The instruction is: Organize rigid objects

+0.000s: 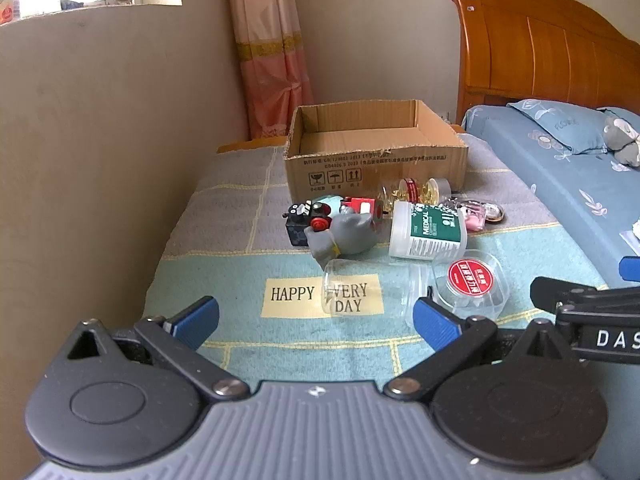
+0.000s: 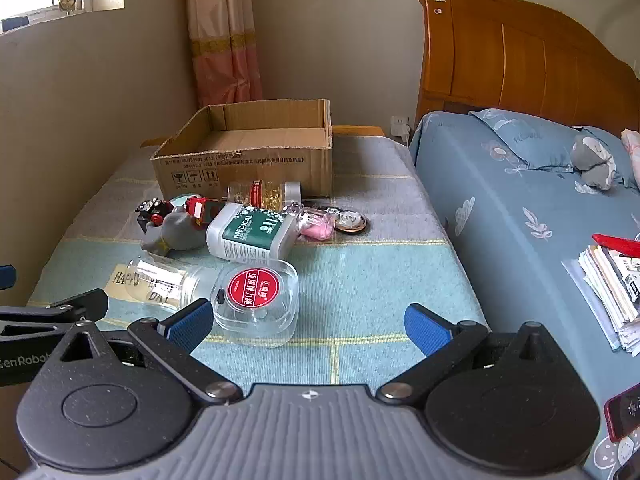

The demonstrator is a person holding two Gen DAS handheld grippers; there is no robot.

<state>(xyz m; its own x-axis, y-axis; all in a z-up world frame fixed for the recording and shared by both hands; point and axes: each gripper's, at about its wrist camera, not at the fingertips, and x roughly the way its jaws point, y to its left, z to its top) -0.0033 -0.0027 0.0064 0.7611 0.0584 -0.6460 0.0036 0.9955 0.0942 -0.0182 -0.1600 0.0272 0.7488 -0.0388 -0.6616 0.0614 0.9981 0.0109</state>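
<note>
An empty cardboard box (image 1: 372, 148) (image 2: 248, 156) stands at the back of a cloth-covered table (image 1: 224, 216). In front of it lie a clear glass (image 1: 346, 292) (image 2: 164, 284), a clear plastic case with a red label (image 1: 472, 284) (image 2: 256, 300), a white and green medical jar (image 1: 428, 230) (image 2: 250, 234), a grey toy figure (image 1: 340, 236) (image 2: 172, 232), a toy train (image 1: 320, 210), a pill bottle (image 1: 420, 188) (image 2: 260, 192) and pink keychains (image 1: 476, 216) (image 2: 320, 226). My left gripper (image 1: 316, 322) is open and empty, just short of the glass. My right gripper (image 2: 308, 326) is open and empty, beside the case.
A bed (image 2: 520, 216) with a blue sheet and a wooden headboard (image 2: 520, 60) stands right of the table. A stack of papers (image 2: 612, 292) and a grey plush (image 2: 592, 160) lie on it. A wall runs along the left. A pink curtain (image 1: 272, 48) hangs behind.
</note>
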